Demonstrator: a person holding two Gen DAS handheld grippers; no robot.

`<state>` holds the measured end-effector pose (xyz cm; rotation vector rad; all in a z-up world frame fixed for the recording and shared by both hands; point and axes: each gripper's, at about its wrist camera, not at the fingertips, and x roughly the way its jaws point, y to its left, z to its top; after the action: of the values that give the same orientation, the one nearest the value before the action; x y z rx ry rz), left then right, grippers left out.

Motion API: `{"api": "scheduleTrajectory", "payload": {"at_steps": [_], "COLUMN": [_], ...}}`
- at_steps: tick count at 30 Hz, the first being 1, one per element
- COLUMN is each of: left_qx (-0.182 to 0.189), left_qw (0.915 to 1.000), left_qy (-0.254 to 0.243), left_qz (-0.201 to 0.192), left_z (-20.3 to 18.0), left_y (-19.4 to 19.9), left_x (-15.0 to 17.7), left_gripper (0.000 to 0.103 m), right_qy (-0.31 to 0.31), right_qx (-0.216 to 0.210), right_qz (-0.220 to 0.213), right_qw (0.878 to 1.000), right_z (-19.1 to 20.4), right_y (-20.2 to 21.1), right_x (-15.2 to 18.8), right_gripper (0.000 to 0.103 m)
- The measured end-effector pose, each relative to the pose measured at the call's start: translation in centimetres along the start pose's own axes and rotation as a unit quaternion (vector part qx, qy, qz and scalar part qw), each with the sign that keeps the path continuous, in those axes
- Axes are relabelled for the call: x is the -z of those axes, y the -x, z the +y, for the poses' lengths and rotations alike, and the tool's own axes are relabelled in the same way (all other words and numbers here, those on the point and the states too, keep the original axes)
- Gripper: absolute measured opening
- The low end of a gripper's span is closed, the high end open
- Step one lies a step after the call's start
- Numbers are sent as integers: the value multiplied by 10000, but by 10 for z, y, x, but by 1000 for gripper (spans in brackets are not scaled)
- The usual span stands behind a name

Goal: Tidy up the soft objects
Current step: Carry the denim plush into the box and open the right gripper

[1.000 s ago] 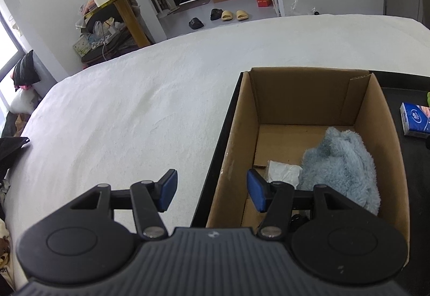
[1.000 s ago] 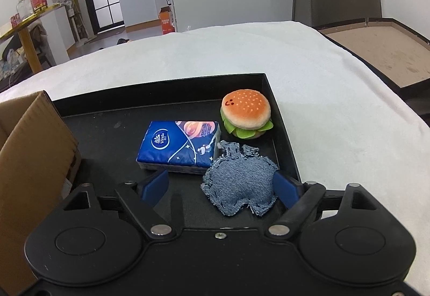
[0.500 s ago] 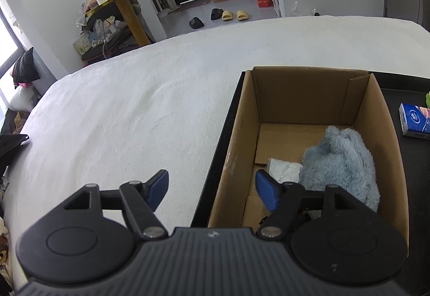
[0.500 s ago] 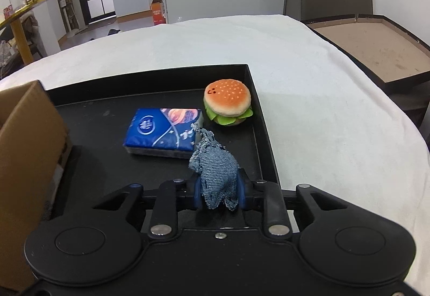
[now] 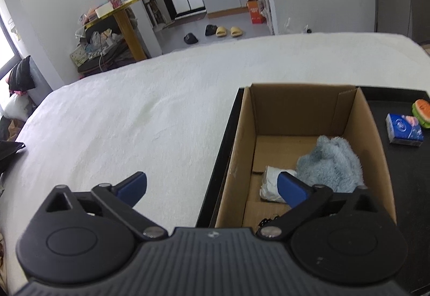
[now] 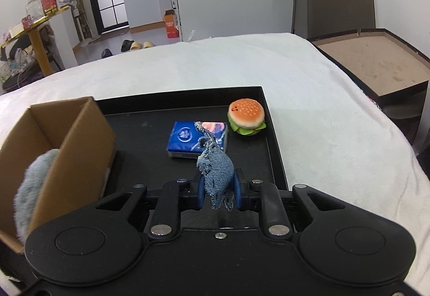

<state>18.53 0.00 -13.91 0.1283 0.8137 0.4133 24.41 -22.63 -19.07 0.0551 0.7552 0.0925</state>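
Right wrist view shows the right gripper pinching the denim pouch, lifted clear of the black tray. Its jaws have just been closing on the fabric. Best carry it high over the cardboard box wall before letting go. Left gripper, jaws just opening wide and empty, hovers by the box's near corner

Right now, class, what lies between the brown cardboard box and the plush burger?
A blue tissue packet on the black tray, seen in the right wrist view.
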Motion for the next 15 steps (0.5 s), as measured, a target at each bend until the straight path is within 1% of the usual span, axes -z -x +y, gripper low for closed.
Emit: {"api": "scheduleTrajectory", "payload": {"at_steps": [3, 7, 15], "left_qx": [36, 225, 402], "left_qw": [9999, 9994, 9991], "left_qy": [46, 122, 78], "left_qz": [-111, -214, -64], "left_z": [3, 8, 11], "left_y": [5, 7, 10], "left_x": [0, 0, 2], "left_gripper": [103, 103, 103], "right_qy": [27, 116, 278], "right_qx": [-17, -70, -247], "right_qz": [-62, -163, -339], "right_qw": [10000, 9998, 9987], "right_z": [5, 16, 40], "right_y": [10, 23, 44], "right_x": [-3, -7, -17], "right_gripper": [21, 21, 21]}}
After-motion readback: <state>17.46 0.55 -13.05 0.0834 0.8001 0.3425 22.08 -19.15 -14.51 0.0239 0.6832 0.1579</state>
